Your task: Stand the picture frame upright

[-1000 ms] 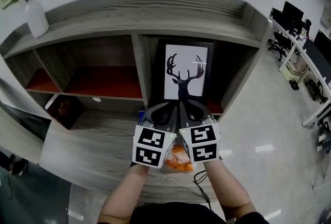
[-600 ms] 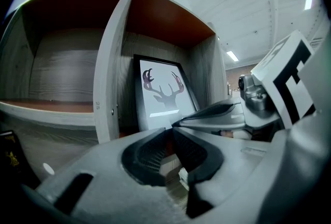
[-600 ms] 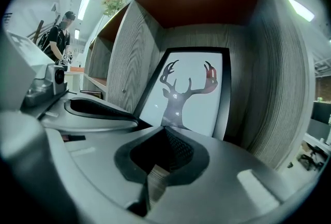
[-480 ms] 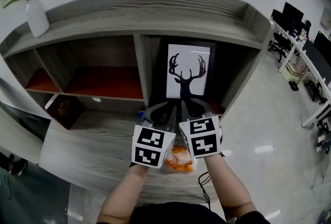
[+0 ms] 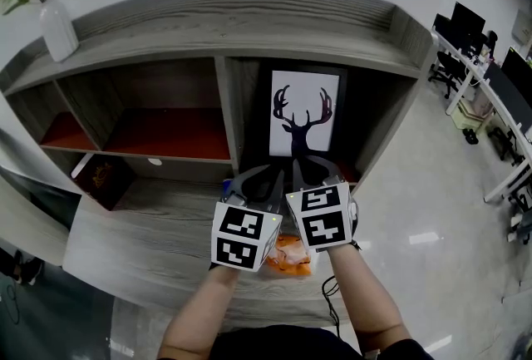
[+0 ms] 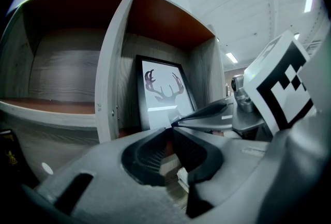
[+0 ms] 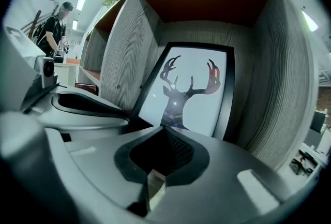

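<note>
Two grippers sat side by side in front of the shelf unit (image 5: 249, 17), just before its right compartment and above its lower ledge, each with a marker cube facing my head camera. The left gripper (image 5: 270, 180) had its jaws brought together, tips meeting, with nothing between them; I read that straight from its own view. The right gripper (image 5: 304, 170) was likewise fully closed and empty, its two pads pressed against each other. Both pointed into the shelf unit, a little below level.

I found the picture frame (image 5: 304, 112) inside the shelf unit's right compartment. It stood on its lower edge, a black border around a white sheet with a dark deer's head and antlers. From the right gripper view it seemed to lean back toward the compartment's rear wall, though I could not tell whether its top touched the wall. Neither gripper touched it; both tips were near its lower edge but apart from it.

On the shelf unit's top, at the left end, stood a white vase (image 5: 58, 30) with flowers. An orange object (image 5: 289, 255) lay on the shelf unit's lower ledge, under the cubes, and a dark box (image 5: 103, 176) sat at that ledge's left end.
</note>
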`<state>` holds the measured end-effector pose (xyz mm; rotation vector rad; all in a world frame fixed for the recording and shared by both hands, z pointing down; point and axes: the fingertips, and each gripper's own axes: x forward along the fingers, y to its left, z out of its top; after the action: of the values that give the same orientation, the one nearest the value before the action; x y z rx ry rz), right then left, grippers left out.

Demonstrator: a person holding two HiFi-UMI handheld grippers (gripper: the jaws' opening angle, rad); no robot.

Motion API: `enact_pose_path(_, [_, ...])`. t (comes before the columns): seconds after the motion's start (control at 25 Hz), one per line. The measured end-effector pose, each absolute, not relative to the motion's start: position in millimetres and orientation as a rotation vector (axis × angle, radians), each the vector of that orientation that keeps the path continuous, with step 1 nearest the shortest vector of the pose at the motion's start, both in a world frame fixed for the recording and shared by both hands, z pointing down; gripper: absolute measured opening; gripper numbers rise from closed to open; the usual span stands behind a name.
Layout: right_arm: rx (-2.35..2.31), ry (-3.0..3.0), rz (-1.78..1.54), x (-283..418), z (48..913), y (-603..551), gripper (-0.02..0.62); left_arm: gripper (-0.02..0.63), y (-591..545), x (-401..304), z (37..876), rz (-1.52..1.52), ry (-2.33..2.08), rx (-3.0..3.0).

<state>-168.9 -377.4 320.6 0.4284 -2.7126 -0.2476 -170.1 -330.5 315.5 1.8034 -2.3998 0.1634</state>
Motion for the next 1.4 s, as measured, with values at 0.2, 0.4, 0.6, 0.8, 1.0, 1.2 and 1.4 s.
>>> enact_pose_path(0.2, [0.442,-2.753,-0.211,-166,318,-379,0.002,0.031,-325,-169,314,0.157,-2.405,1.805])
enact_pose_path(0.4, [0.481,-2.828,-0.205,-158,309,-378,0.003,0.031,-322,-167,315,0.151,-2.406,1.805])
enact_pose_path(0.6, [0.489,-2.89,-0.183,-146,305,-371,0.002,0.031,-317,-164,315,0.129,-2.425,1.8])
enact_pose_path(0.8, [0.504,-2.906,-0.136,-130,312,-363,0.002,0.031,-309,-160,314,0.058,-2.416,1.812])
enact_pose_path(1.0, [0.504,-2.926,-0.093,-114,318,-357,0.002,0.004,-295,-147,316,-0.001,-2.39,1.855])
enact_pose_path(1.2, [0.512,-2.94,-0.058,-102,327,-348,0.002,-0.007,-281,-140,323,-0.019,-2.396,1.85])
enact_pose_path(1.4, [0.54,-2.98,0.038,-84,325,-340,0.002,-0.006,-268,-132,323,-0.071,-2.412,1.849])
